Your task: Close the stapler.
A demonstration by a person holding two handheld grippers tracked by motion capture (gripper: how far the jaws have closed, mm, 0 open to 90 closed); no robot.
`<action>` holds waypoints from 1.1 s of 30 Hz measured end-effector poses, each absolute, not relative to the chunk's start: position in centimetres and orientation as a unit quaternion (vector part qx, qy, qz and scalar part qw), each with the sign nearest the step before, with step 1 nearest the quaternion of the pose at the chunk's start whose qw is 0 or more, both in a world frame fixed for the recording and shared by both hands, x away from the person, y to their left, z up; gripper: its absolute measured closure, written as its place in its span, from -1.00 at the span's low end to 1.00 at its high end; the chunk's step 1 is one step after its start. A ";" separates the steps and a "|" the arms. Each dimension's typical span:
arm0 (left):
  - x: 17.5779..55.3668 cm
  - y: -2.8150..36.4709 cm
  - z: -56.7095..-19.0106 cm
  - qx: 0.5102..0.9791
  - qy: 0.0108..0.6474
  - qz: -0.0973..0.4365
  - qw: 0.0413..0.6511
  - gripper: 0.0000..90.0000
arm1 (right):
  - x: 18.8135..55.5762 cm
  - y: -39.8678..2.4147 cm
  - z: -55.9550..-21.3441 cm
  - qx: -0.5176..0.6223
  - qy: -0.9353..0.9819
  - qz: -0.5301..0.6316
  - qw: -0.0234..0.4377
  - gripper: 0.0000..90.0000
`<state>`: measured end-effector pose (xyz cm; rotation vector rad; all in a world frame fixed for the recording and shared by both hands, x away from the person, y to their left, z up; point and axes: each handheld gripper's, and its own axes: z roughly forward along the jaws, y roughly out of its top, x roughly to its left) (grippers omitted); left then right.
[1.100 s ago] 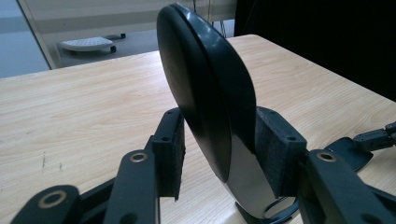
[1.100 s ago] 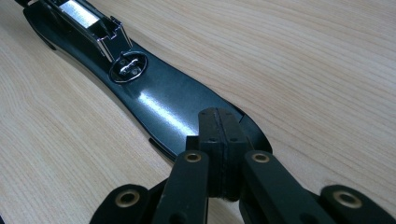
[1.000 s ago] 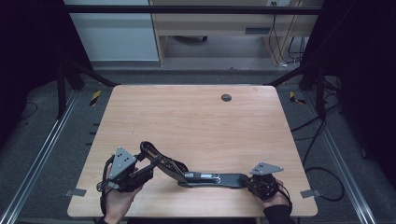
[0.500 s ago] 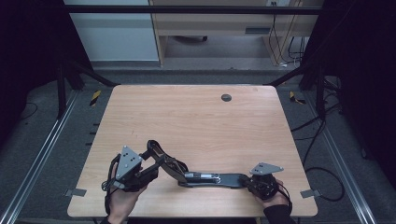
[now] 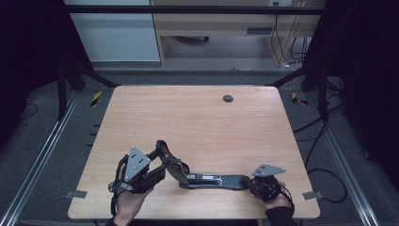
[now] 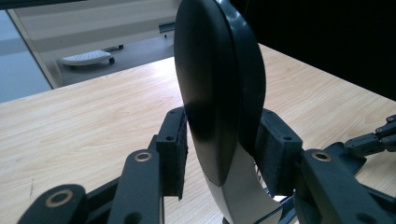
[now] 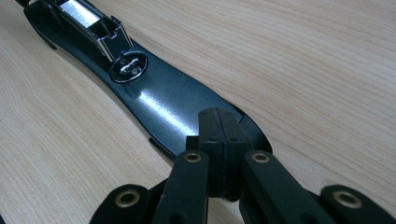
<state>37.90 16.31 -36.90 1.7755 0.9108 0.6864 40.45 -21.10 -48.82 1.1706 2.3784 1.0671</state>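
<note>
Jaws of left gripper (image 6: 224, 154) clamp black stapler's (image 5: 211, 180) raised arm — right gripper (image 7: 219, 140) pinched closed on its tail.

Table top (image 5: 197, 127): you work on pale wood with fine lengthwise grain.
Grommet (image 5: 228, 98): a dark grey round spot.
Long flat arm (image 5: 221, 180): glossy black, with a silver metal insert (image 7: 81, 13) near its middle.
Upright paddle (image 6: 217, 84): matte black, with a white underside (image 6: 238, 186).
Left gripper (image 5: 157, 160): your black jaws, with brass-coloured rivets; grey plate on top.
Right gripper (image 5: 248, 181): black jaws, grey plate.
Floor tape (image 5: 96, 98): yellow and black stripes.
</note>
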 end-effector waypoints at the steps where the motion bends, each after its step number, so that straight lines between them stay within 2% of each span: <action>1: 37.9 16.2 -36.9 0.731 0.375 0.283 0.495 0.27 | 40.4 -21.1 -48.8 0.406 0.824 0.370 0.141 1.00; 33: 37.8 12.8 -36.4 0.743 0.350 0.302 0.483 0.30 | 40.5 -21.1 -48.9 0.403 0.824 0.372 0.144 1.00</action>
